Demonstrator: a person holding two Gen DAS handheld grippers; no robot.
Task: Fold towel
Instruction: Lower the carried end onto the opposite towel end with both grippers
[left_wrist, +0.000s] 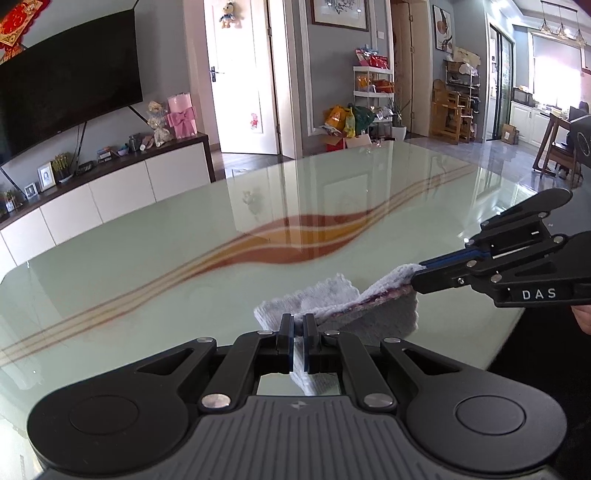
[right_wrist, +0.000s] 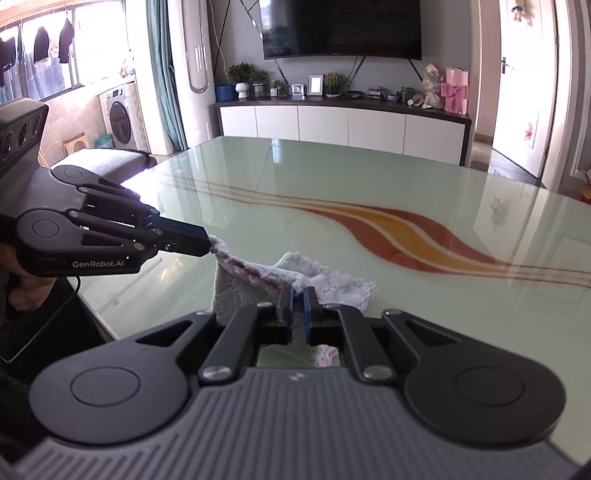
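Between the two fingers of the left hand-held gripper (left_wrist: 298, 320) a corner of the pale, fluffy towel (left_wrist: 332, 301) is pinched tight, and just to its right the right hand-held gripper (left_wrist: 421, 272) is clenched on another corner, so the cloth's top edge sags between them while the rest hangs down to the table (left_wrist: 166, 266) near its front edge. The right wrist view repeats this from the other side: the right hand-held gripper (right_wrist: 298, 293) is closed on the towel (right_wrist: 332, 286), and the left hand-held gripper (right_wrist: 208, 242) grips the far corner to its left. Only this view shows a pink patterned underside of the towel, seen below the fingers. The table is glossy pale green glass with a red and orange swirl (right_wrist: 399, 229). Beyond the left hand-held gripper stand a television (left_wrist: 66, 81) and a white sideboard (left_wrist: 110, 199); only the right view shows a washing machine (right_wrist: 122, 118) far to the left.
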